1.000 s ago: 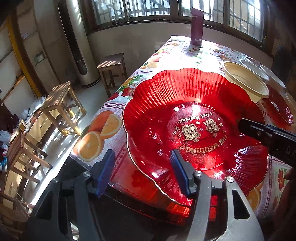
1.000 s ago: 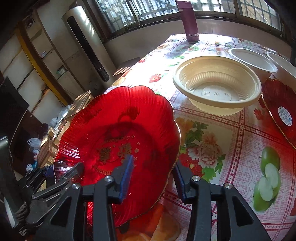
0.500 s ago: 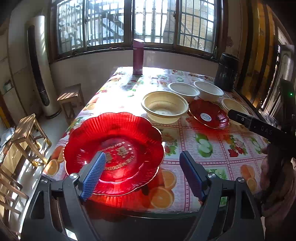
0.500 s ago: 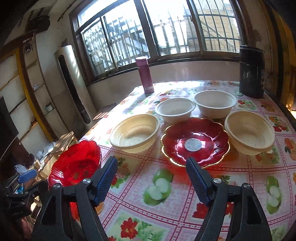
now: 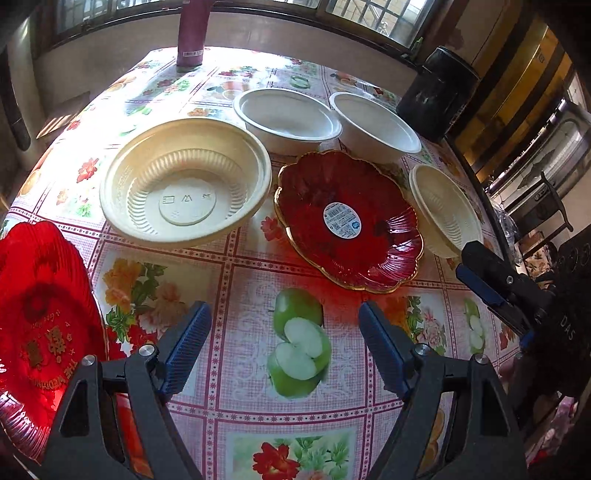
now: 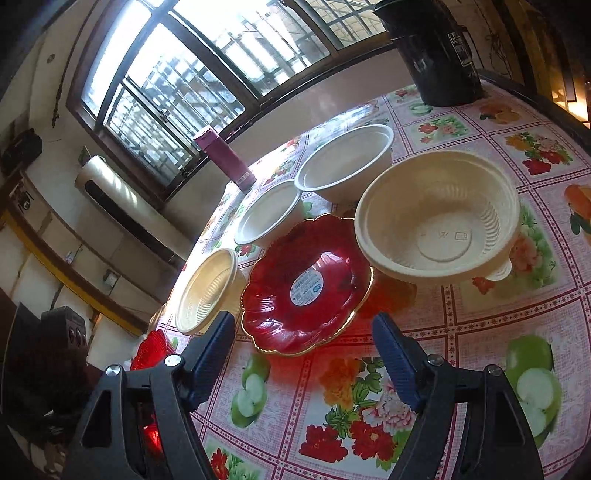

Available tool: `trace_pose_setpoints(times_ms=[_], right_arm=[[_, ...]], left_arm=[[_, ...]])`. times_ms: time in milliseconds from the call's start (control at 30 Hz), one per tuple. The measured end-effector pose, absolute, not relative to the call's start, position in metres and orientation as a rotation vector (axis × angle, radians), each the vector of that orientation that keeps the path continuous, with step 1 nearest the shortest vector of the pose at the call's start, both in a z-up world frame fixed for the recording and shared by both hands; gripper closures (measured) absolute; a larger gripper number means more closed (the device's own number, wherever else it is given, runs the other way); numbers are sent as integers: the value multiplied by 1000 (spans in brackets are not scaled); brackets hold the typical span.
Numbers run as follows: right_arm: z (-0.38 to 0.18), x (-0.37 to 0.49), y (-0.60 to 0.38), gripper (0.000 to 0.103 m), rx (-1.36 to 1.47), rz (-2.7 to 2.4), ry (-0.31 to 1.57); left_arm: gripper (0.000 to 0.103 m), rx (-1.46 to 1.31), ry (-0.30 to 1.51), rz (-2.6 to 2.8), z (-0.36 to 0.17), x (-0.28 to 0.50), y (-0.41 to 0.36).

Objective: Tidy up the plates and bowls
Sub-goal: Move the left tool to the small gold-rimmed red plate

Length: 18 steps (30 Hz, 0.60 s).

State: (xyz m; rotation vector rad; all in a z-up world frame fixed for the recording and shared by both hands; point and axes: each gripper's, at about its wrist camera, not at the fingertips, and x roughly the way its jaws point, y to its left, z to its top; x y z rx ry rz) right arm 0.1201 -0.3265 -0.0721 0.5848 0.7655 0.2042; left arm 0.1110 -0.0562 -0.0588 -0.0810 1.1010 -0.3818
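A small red gold-rimmed plate with a round sticker lies mid-table; it also shows in the right wrist view. A large red plate lies at the table's left edge. A cream ribbed bowl sits left of the small plate, another cream bowl right of it. Two white bowls stand behind. My left gripper is open and empty above the cloth. My right gripper is open and empty just short of the small red plate.
A maroon flask stands at the table's far end and a black canister at the far right corner. The floral tablecloth covers the table. The table's right edge drops off near the cream bowl.
Both grippers let go of the large red plate, which now lies at the table's left edge. Both swung right toward the small red plate and opened wide.
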Motion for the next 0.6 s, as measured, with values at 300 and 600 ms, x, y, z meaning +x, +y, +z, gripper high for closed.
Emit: trace_pose_setpoints(times_ms=[300, 600], right_arm=[[-102, 161, -360, 24, 806, 236, 834], [-108, 173, -357, 24, 840, 250, 841]], left_arm=[[21, -125, 1183, -364, -71, 150, -78], [21, -148, 1233, -358, -82, 164, -85]])
